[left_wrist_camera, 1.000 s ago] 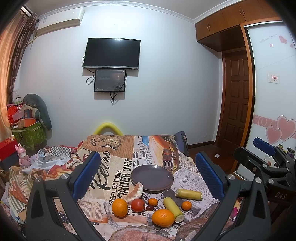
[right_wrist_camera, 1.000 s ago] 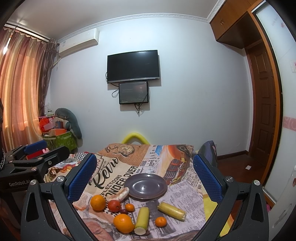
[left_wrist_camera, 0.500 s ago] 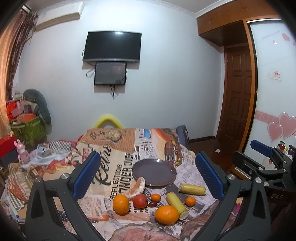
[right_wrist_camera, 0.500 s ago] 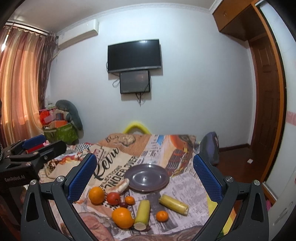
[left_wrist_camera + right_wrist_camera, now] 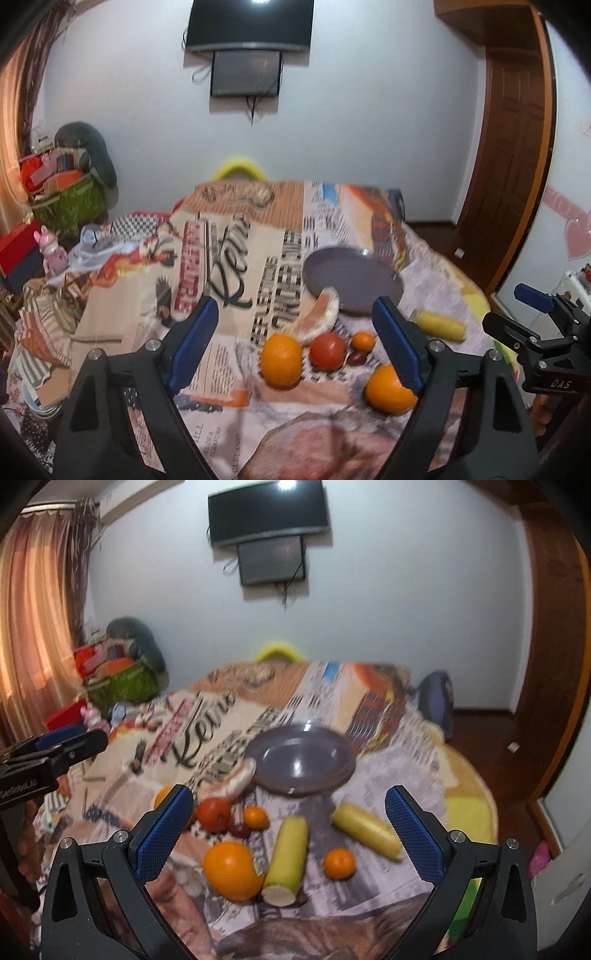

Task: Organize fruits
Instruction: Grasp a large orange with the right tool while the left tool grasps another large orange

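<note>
Left wrist view: left gripper (image 5: 295, 334) hovers above the near edge of the desk (image 5: 229, 266), fingers (image 5: 194, 341) spread wide with nothing between them.
Desk cover: newspaper-print cloth with large lettering.
Left fruit group: large orange (image 5: 281, 361) at the left, red tomato (image 5: 327, 350) just beside it, small tangerine (image 5: 363, 340) next, a dark little fruit (image 5: 356, 357) touching in front.
Grapefruit wedge: pale slice (image 5: 317, 322) leans on the rim of the grey plate (image 5: 351, 284); plate holds no fruit.
Second orange: nearer orange (image 5: 388, 389) sits partly behind the left gripper's right-hand finger.
Yellow piece: one corn-like cylinder (image 5: 439, 325) lies right of the plate.
Right wrist view: right gripper (image 5: 290, 832) also hovers over the near fruit, fingers (image 5: 413, 834) wide apart and holding nothing.
Between its fingers: orange (image 5: 231, 869) touching a cut yellow cylinder (image 5: 286, 860), small tangerine (image 5: 339, 864) just right of it, second yellow cylinder (image 5: 367, 834) angled beyond.
Far wall: television (image 5: 267, 513) with a smaller screen below.
</note>
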`<state>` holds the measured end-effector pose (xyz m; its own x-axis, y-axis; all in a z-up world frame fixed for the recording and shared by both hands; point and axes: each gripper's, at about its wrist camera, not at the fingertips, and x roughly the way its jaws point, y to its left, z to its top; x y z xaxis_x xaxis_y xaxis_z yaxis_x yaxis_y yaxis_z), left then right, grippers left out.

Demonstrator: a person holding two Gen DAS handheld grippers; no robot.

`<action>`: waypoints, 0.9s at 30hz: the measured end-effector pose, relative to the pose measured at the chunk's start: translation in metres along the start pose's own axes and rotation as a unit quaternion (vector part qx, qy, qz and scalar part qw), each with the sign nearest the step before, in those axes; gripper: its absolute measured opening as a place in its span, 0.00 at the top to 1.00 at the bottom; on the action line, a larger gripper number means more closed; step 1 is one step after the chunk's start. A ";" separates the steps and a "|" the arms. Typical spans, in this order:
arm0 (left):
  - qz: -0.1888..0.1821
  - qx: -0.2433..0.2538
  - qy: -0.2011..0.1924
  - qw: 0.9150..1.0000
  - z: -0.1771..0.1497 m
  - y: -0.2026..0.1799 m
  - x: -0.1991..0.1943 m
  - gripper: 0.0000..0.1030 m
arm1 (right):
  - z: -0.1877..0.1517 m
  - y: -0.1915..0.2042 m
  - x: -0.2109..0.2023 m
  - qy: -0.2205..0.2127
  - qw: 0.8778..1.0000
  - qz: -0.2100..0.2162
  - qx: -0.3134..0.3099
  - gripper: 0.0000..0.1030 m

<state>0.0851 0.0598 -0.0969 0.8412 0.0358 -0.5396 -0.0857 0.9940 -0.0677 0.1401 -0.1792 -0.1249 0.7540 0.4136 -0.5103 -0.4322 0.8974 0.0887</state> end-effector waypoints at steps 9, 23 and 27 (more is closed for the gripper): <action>0.014 -0.003 0.056 0.998 -0.029 0.022 0.026 0.18 | -0.031 0.020 0.050 0.107 0.993 0.042 -0.024 0.16; -0.001 -0.019 0.124 0.992 -0.056 0.035 0.056 0.18 | -0.054 0.032 0.091 0.184 0.980 0.069 -0.038 0.42; -0.002 -0.008 0.131 0.991 -0.057 0.034 0.066 0.18 | -0.050 0.026 0.090 0.186 0.979 0.074 -0.026 0.42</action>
<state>0.1077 0.0901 -0.1826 0.6734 0.0023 -0.7393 -0.0941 0.9921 -0.0826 0.1721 -0.1258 -0.2113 0.4526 0.4450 -0.7727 -0.5551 0.8188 0.1464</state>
